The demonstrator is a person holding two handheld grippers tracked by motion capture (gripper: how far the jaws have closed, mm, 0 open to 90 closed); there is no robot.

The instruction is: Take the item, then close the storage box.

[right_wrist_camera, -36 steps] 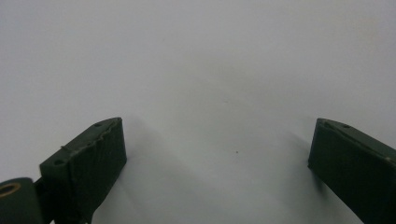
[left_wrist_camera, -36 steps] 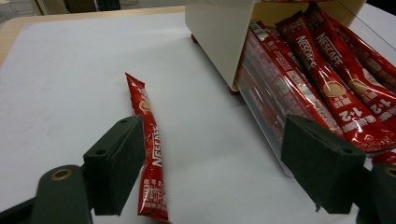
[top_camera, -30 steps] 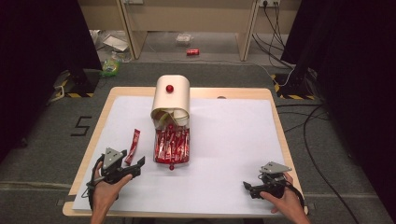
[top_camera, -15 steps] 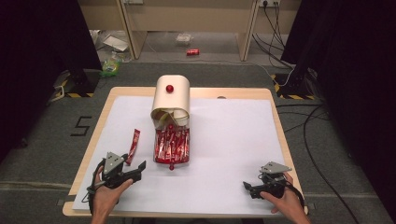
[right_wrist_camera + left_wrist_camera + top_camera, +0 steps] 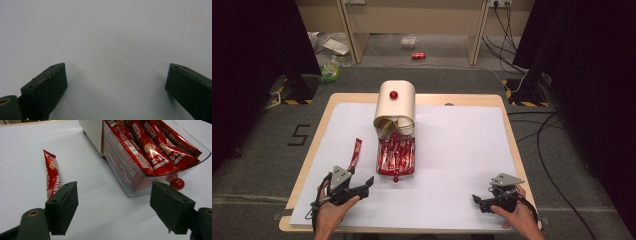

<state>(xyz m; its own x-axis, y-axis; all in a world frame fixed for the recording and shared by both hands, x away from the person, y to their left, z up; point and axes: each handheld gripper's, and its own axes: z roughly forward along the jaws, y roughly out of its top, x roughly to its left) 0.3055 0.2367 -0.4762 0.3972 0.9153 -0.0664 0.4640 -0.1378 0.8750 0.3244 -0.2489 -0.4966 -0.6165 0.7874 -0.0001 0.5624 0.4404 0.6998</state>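
glossy red foil sachet (image 5: 52,176) flat on paper, clear curved tray (image 5: 160,182), both tools' jaws wide

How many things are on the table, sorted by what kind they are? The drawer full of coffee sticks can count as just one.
Cream dispenser box with its clear drawer of Nescafe sticks: 1
Loose Nescafe coffee stick on the white sheet: 1
Hand-held grippers, left gripper and right gripper: 2
Total: 4

High view looks down over the table (image 5: 452,150); left gripper view shares its sachet tray (image 5: 160,157) close up.
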